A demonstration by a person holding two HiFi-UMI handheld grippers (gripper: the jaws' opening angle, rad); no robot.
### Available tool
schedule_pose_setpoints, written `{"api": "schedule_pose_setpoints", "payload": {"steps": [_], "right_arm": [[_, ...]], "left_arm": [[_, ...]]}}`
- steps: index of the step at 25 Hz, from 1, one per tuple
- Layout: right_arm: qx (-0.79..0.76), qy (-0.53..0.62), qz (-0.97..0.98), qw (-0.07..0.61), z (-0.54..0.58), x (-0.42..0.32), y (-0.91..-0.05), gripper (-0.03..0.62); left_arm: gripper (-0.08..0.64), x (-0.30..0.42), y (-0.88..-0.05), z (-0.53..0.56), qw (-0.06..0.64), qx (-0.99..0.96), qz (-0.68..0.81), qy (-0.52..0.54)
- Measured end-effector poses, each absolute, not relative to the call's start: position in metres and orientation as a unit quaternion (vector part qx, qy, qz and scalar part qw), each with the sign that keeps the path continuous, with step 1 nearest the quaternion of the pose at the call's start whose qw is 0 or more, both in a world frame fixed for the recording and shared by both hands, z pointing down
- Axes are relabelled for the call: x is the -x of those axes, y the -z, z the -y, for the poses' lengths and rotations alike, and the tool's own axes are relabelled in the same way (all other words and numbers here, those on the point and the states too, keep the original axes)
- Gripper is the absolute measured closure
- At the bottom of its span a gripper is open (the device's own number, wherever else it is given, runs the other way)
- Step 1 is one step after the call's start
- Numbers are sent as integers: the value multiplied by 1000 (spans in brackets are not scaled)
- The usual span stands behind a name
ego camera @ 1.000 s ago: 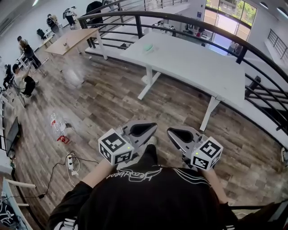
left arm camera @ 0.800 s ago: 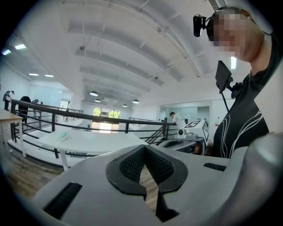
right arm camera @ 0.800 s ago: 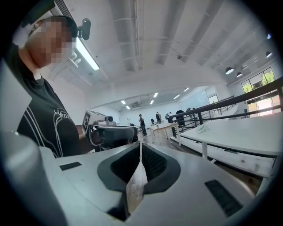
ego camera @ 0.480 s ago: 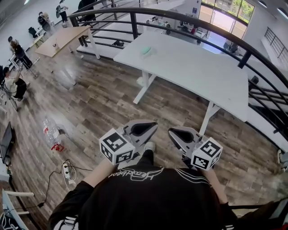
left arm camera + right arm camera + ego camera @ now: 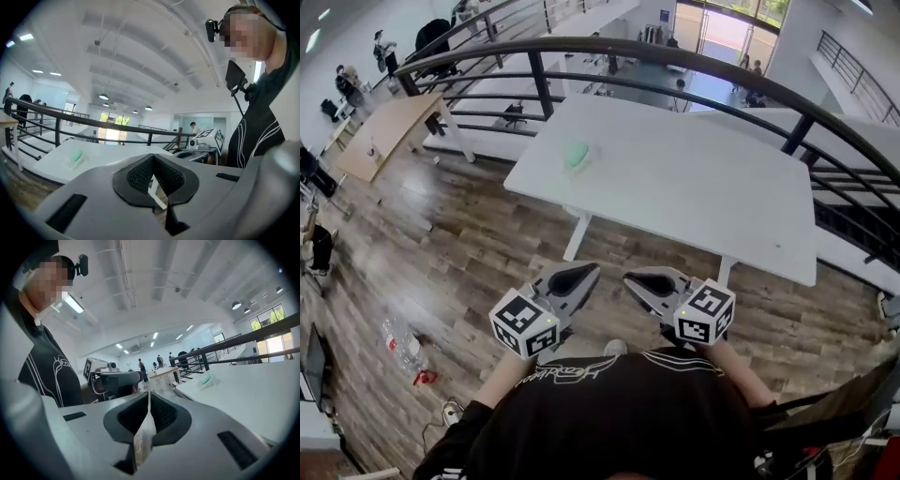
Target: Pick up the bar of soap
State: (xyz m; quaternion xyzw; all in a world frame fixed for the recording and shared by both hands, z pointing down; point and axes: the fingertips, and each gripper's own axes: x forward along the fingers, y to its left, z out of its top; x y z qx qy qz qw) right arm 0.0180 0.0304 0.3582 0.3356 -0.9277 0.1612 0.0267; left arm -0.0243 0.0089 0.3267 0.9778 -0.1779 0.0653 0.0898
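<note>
The bar of soap (image 5: 577,155) is a pale green oval lying near the far left corner of the white table (image 5: 694,187). Both grippers are held close to the person's body, well short of the table's near edge. My left gripper (image 5: 581,275) is shut with nothing between its jaws, and my right gripper (image 5: 636,279) is shut and empty too. In the left gripper view the soap (image 5: 75,157) lies far off to the left of the jaw tips (image 5: 153,157). The right gripper view has the soap (image 5: 206,379) ahead and to the right of the tips (image 5: 148,395).
A black curved railing (image 5: 609,52) runs behind the table. A wooden table (image 5: 384,131) stands far left, with people beyond it. A plastic bottle (image 5: 398,342) and a power strip (image 5: 450,412) lie on the wood floor at the left. The table's legs (image 5: 575,239) stand ahead.
The person has walked towards the white table, so it and the soap are nearer and more central. Both grippers stayed shut and close to the body.
</note>
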Motion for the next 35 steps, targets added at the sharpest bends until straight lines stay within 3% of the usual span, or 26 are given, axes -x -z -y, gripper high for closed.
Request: {"api": "schedule_pose_setpoints", "payload": {"steps": [9, 27, 35], "right_arm": [[-334, -153, 930, 32, 64, -15, -348, 572], [-323, -136, 936, 38, 142, -21, -359, 572], [-308, -163, 936, 42, 226, -31, -379, 572]], "left_arm": [[553, 23, -325, 88, 87, -977, 180, -71], [552, 31, -346, 167, 87, -966, 225, -91], [552, 23, -376, 240, 126, -959, 231, -101]]}}
